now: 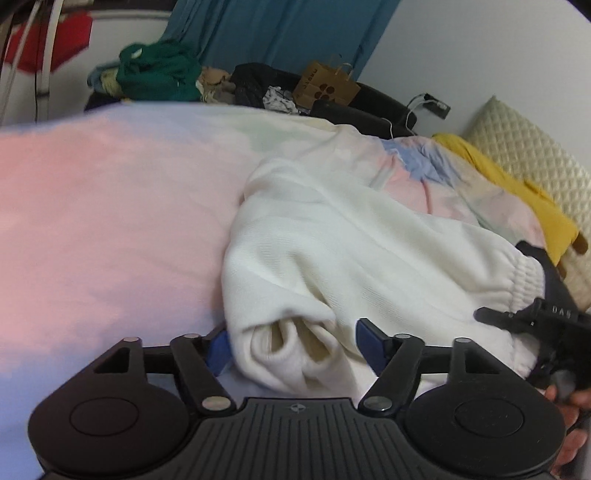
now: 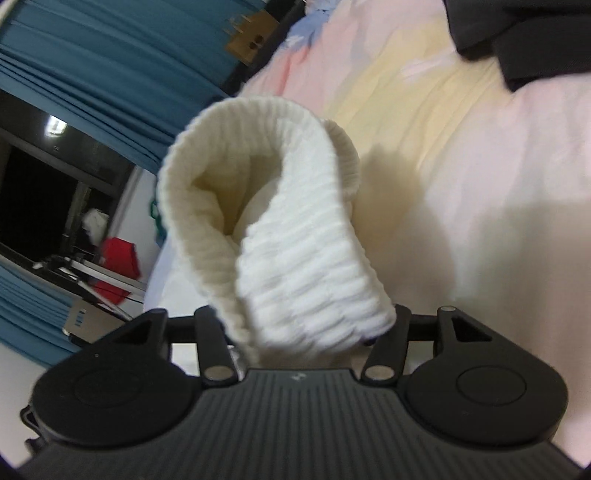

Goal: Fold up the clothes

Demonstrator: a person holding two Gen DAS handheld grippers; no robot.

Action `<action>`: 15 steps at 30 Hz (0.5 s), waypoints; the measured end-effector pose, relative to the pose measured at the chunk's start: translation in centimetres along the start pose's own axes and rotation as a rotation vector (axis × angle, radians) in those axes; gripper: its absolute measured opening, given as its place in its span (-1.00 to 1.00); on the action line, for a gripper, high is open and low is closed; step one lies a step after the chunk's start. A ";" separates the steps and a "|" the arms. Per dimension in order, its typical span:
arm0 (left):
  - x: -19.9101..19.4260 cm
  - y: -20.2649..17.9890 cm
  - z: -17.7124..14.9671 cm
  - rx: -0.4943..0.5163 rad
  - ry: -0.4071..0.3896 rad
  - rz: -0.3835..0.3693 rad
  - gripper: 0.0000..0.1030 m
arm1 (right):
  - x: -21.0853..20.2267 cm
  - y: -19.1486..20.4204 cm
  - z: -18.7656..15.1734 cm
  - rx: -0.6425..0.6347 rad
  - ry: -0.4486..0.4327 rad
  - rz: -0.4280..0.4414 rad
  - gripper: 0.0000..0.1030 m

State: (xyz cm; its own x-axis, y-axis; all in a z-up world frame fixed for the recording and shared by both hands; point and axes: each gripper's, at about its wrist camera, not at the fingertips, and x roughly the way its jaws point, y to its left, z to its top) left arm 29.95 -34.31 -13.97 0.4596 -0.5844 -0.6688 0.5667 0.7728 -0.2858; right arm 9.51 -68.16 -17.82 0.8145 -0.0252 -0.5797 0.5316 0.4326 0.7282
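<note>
A white knit garment (image 1: pixel 332 251) lies bunched on the pastel bedspread (image 1: pixel 92 206). Its folded end with a cuff opening sits between the blue pads (image 1: pixel 371 349) of my left gripper (image 1: pixel 295 349), whose jaws stand wide and do not press the cloth. In the right wrist view a thick ribbed hem (image 2: pixel 295 236) of the same white garment rises in a loop out of my right gripper (image 2: pixel 306 326). The hem fills the gap between the fingers and hides the pads. The right gripper's black body (image 1: pixel 532 319) also shows at the right edge of the left wrist view, beside the elastic hem.
A yellow cloth (image 1: pixel 517 184) and a quilted cream pillow (image 1: pixel 535 155) lie at the bed's right. Behind the bed stand a clothes heap with a green item (image 1: pixel 159 74), a paper bag (image 1: pixel 327 86) and blue curtains (image 1: pixel 288 33). A dark garment (image 2: pixel 524 40) lies on the bedspread (image 2: pixel 498 184).
</note>
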 end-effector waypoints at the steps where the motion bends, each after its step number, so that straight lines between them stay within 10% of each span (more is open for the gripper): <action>1: -1.7 -0.6 0.3 0.021 -0.006 0.014 0.59 | -0.9 0.8 0.0 -0.020 0.009 -0.039 0.10; 5: -9.3 -3.1 1.5 0.096 -0.095 0.031 0.98 | -5.9 5.2 0.0 -0.182 -0.018 -0.119 0.10; 15: -25.0 -9.6 -1.9 0.178 -0.257 0.039 0.99 | -20.3 14.1 -5.9 -0.575 -0.198 -0.031 0.28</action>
State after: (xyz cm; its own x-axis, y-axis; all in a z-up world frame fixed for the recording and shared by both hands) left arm 11.71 -26.67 4.22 0.6284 -0.6161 -0.4749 0.6457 0.7536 -0.1232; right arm -0.93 -56.20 2.05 0.8577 -0.1884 -0.4784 0.3898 0.8450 0.3661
